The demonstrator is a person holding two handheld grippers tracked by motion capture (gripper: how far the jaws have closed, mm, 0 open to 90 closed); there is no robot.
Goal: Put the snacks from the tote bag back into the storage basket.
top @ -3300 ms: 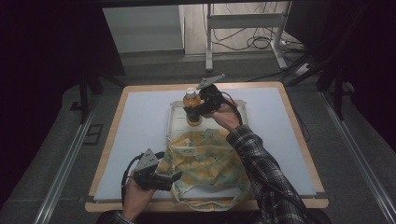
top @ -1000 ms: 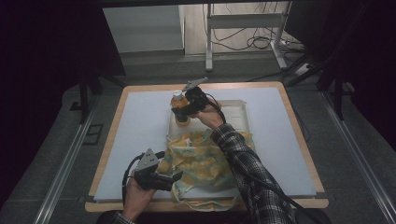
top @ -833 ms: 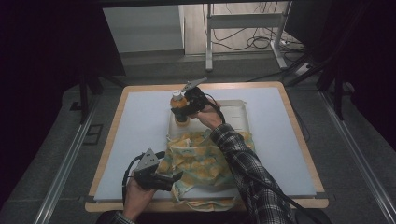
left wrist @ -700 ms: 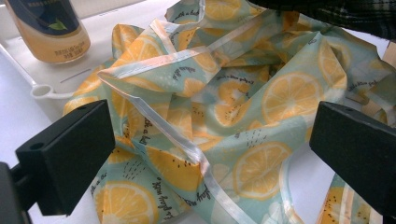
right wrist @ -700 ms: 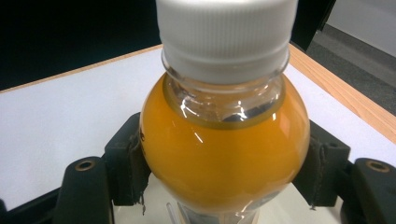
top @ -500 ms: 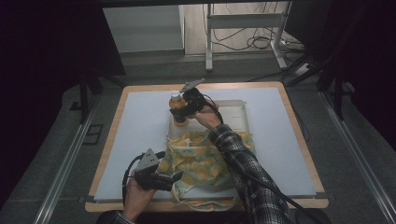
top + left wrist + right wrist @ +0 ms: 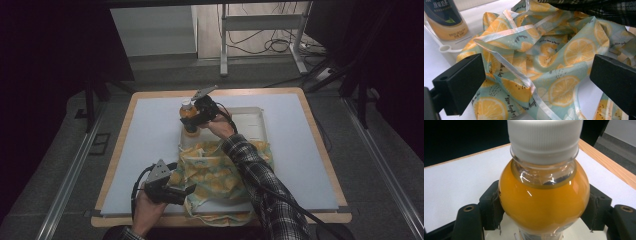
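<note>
A bottle of orange drink [image 7: 188,116] with a white cap stands upright at the left end of a white tray [image 7: 251,121]. My right gripper [image 7: 194,120] is shut on the bottle [image 7: 544,202], its pads pressing both sides just under the neck. In the left gripper view the bottle's base [image 7: 446,23] seems to rest on the tray's rim [image 7: 451,47]. A lemon-print cloth bag [image 7: 220,170] lies crumpled in front of the tray. My left gripper [image 7: 188,192] is open at the bag's front left edge, with folds of the cloth [image 7: 549,57] lying between its wide jaws.
The table has a white mat [image 7: 150,145] inside a wooden border [image 7: 320,140]. A plaid sleeve [image 7: 260,185] reaches across the bag to the tray. Metal frame legs and cables [image 7: 260,40] stand on the floor beyond the far edge.
My right gripper has carried the bottle leftward from the tray's middle to its left end. The left gripper and the bag have stayed put.
</note>
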